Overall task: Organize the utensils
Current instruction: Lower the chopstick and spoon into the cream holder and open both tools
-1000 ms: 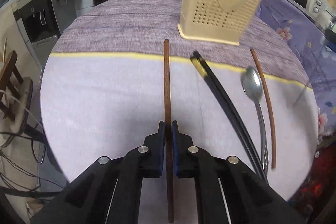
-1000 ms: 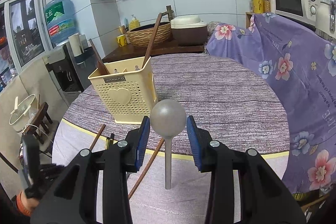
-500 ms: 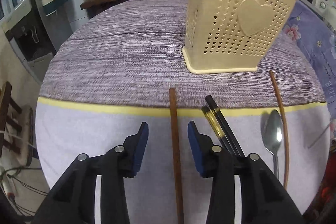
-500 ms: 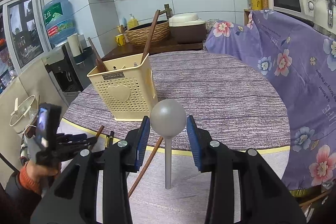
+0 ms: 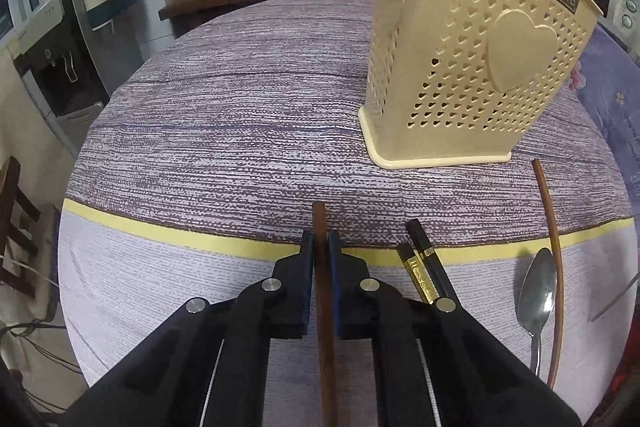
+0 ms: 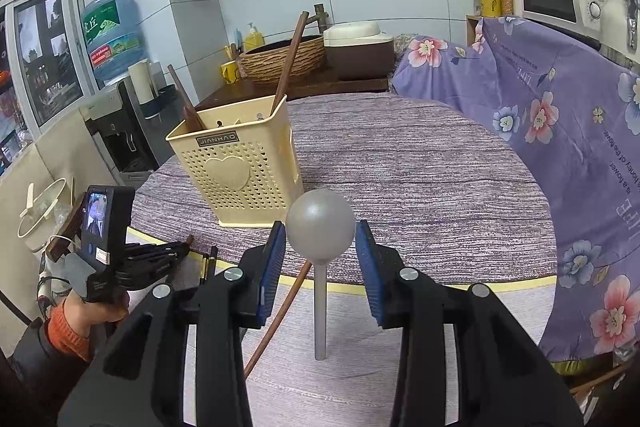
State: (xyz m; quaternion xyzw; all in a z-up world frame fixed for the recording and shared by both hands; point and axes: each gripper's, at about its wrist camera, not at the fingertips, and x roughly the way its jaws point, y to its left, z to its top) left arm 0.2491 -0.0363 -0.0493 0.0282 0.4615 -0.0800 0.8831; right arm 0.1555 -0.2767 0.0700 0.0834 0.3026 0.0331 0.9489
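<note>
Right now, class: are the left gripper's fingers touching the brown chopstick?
Touching. The left wrist view shows both fingers pressed against the brown chopstick, no gap.

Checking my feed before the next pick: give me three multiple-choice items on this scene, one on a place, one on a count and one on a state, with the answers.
1. Where is the metal spoon?
A on the floor
B on the table, right of the black chopsticks
C inside a cup

2. How many black chopsticks lie on the table?
A one
B four
C two

3. The left gripper is:
A shut on the brown chopstick
B open with nothing between its pads
C shut on the spoon

Answers: B, it lies flat on the cloth to their right; C, two gold-banded ends show side by side; A, both pads press against the stick.
</note>
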